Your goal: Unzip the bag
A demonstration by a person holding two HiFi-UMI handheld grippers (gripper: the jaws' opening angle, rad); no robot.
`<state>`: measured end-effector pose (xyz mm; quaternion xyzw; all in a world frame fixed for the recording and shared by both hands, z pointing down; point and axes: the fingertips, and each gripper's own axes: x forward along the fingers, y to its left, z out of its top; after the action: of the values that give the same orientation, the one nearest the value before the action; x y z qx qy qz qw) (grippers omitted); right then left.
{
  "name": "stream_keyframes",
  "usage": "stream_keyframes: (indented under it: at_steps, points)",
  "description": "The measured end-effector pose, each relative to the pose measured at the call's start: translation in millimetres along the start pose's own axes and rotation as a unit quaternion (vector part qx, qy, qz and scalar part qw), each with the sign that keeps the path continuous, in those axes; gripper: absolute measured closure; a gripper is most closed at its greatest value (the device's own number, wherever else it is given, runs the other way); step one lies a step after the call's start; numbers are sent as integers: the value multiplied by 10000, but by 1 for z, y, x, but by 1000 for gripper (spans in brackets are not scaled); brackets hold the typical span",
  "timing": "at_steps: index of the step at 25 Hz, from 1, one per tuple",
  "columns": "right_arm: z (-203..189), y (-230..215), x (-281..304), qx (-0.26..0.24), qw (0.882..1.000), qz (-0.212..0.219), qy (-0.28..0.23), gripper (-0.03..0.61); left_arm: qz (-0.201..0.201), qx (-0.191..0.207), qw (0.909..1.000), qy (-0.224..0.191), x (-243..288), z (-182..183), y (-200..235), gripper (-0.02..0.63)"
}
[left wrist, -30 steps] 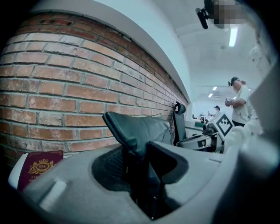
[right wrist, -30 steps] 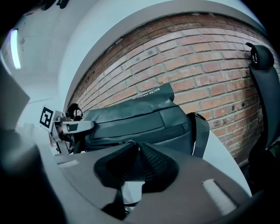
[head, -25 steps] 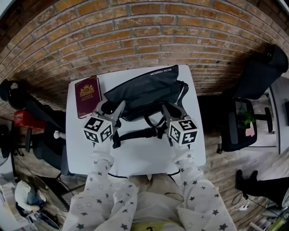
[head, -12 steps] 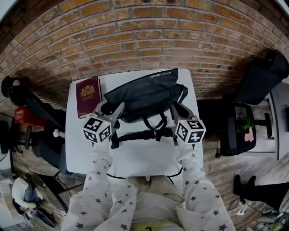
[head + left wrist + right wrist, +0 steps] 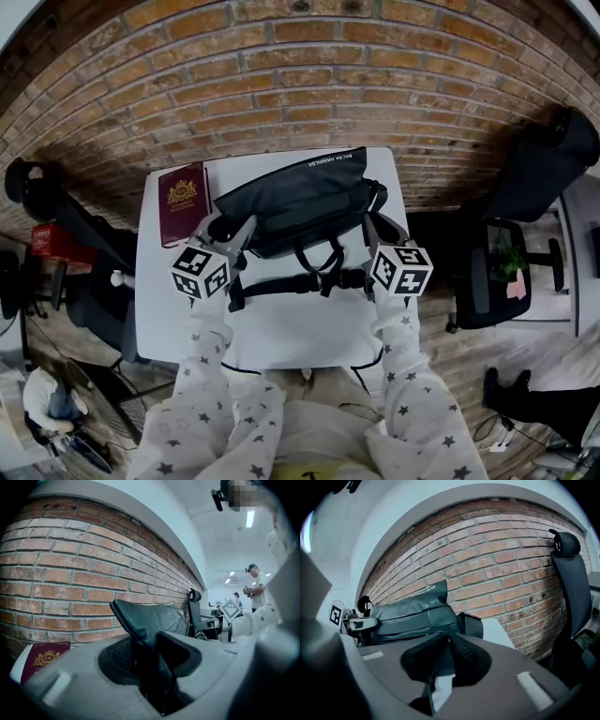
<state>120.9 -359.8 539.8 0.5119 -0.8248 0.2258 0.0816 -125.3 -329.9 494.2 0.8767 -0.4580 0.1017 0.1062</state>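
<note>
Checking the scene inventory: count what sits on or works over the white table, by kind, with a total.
Dark grey fabric bag with black straps: 1
Maroon booklet with a gold crest: 1
Hand-held two-jaw grippers (left gripper, right gripper): 2
Total: 4

The left gripper [image 5: 149, 654] fills the lower half of the view. Its jaws are closed on a raised corner of the dark bag [image 5: 150, 616], and the fabric stands up between the pads. A brick wall [image 5: 70, 573] runs behind. A maroon book [image 5: 44, 660] with a gold crest lies at lower left. A black chair [image 5: 193, 603] and a standing person [image 5: 257, 587] show far right.
</note>
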Motion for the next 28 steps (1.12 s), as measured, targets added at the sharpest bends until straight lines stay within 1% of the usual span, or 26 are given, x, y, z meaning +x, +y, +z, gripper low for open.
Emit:
stream_keyframes:
  at_steps: [5, 9, 13, 20, 22, 25, 27, 28]
  points:
    - [6, -21, -4, 97, 9998, -192, -20, 529, 19, -26, 10000, -8, -1, 0, 2, 480]
    - [7, -24, -3, 91, 9998, -204, 5, 529, 32, -42, 10000, -11, -2, 1, 4, 480]
    - [8, -30, -4, 152, 9994, -305, -12, 529, 41, -36, 10000, 3, -3, 0, 5, 480]
    - [6, -33, -3, 191, 9994, -285, 18, 529, 103, -63, 9999, -25, -3, 0, 4, 476]
    - [5, -33, -3, 195, 9995, -239, 46, 528, 141, -113, 9998, -49, -2, 0, 4, 471]
    - [3, -32, -1, 58, 9997, -227, 121, 528, 244, -246, 9994, -100, -4, 1, 6, 458]
    - [3, -34, -1, 42, 9997, -229, 116, 516, 341, -307, 9989, -132, -5, 1, 6, 445]
    - [4, -35, -2, 78, 9997, -208, 76, 490, 385, -328, 9986, -145, -6, 1, 5, 439]
